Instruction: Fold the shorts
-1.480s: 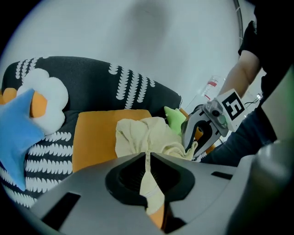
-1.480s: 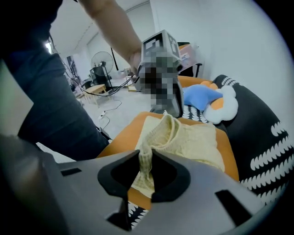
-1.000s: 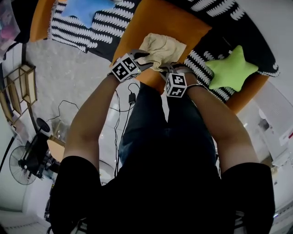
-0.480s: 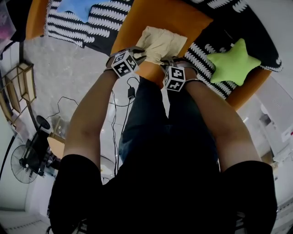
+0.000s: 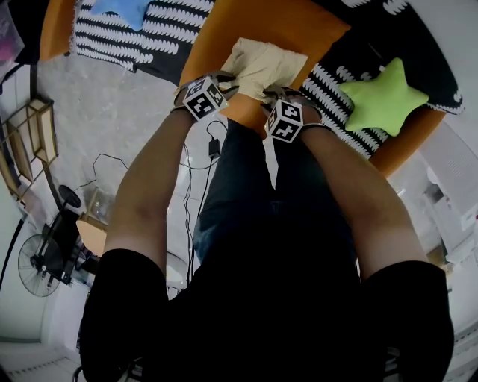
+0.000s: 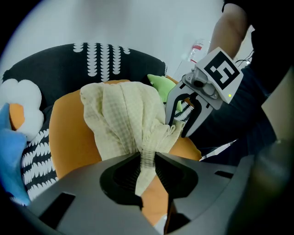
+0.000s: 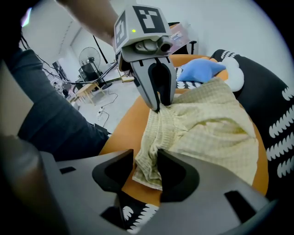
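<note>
Pale yellow checked shorts (image 5: 265, 63) lie bunched on an orange cushion (image 5: 287, 22). My left gripper (image 6: 147, 158) is shut on the ribbed waistband, having just closed there, and it pinches the shorts' (image 6: 124, 114) near edge. It also shows in the right gripper view (image 7: 158, 108), tips on the cloth. My right gripper (image 7: 146, 172) has just been opening. Its jaws stand apart with the waistband of the shorts (image 7: 206, 128) loose between them. In the head view, left gripper (image 5: 231, 83) and right gripper (image 5: 269, 93) sit close together at the shorts' near edge.
A green star cushion (image 5: 381, 97) lies to the right and a blue cushion (image 5: 123, 6) at the far left on the black-and-white patterned sofa (image 5: 149, 41). A white cloud cushion (image 6: 18, 108) sits nearby. Cables (image 5: 213, 153) and a fan (image 5: 37, 265) are on the floor.
Both grippers have sunk a little toward the orange cushion, bringing the shorts' near edge down with them. The shorts now lie flatter on it.
</note>
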`<state>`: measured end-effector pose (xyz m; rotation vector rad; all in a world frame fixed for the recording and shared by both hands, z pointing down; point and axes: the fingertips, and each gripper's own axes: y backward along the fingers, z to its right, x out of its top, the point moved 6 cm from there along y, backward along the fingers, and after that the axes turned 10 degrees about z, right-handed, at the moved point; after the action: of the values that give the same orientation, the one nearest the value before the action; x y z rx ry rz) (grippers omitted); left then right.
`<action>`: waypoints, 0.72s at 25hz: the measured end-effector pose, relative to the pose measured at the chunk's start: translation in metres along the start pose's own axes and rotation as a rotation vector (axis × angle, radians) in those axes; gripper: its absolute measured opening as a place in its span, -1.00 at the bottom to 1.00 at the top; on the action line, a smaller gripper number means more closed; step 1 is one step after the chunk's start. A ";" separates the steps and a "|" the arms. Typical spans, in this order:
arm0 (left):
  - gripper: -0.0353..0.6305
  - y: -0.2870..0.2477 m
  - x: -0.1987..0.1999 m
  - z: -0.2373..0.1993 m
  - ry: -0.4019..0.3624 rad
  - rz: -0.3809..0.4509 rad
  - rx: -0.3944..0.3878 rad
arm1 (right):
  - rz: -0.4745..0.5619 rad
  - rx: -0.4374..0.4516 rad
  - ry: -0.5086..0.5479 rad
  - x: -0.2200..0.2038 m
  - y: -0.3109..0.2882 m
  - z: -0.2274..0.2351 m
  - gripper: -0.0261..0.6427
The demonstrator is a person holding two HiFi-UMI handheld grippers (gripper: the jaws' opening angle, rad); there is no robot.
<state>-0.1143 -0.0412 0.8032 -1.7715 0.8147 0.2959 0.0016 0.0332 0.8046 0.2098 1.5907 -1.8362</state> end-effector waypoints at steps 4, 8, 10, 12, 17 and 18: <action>-0.53 0.009 0.005 0.003 0.022 0.009 0.025 | 0.019 0.009 -0.034 0.008 0.012 -0.005 -0.26; -0.32 0.028 0.008 0.007 0.052 -0.030 0.042 | 0.051 -0.027 -0.108 0.015 0.045 0.002 -0.24; -0.28 0.041 0.010 0.009 0.064 -0.048 0.055 | 0.058 -0.064 -0.147 0.015 0.068 0.010 -0.24; -0.27 0.058 0.014 0.010 0.078 -0.047 0.077 | 0.079 -0.101 -0.201 0.017 0.093 0.021 -0.25; -0.27 0.103 0.044 0.011 0.140 0.045 0.174 | 0.156 -0.180 -0.314 0.031 0.156 0.047 -0.28; -0.27 0.113 0.054 0.011 0.158 0.069 0.194 | 0.170 -0.194 -0.328 0.033 0.169 0.051 -0.28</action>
<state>-0.1465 -0.0686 0.6853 -1.6010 0.9854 0.1187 0.0917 -0.0289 0.6621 -0.0430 1.4588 -1.4892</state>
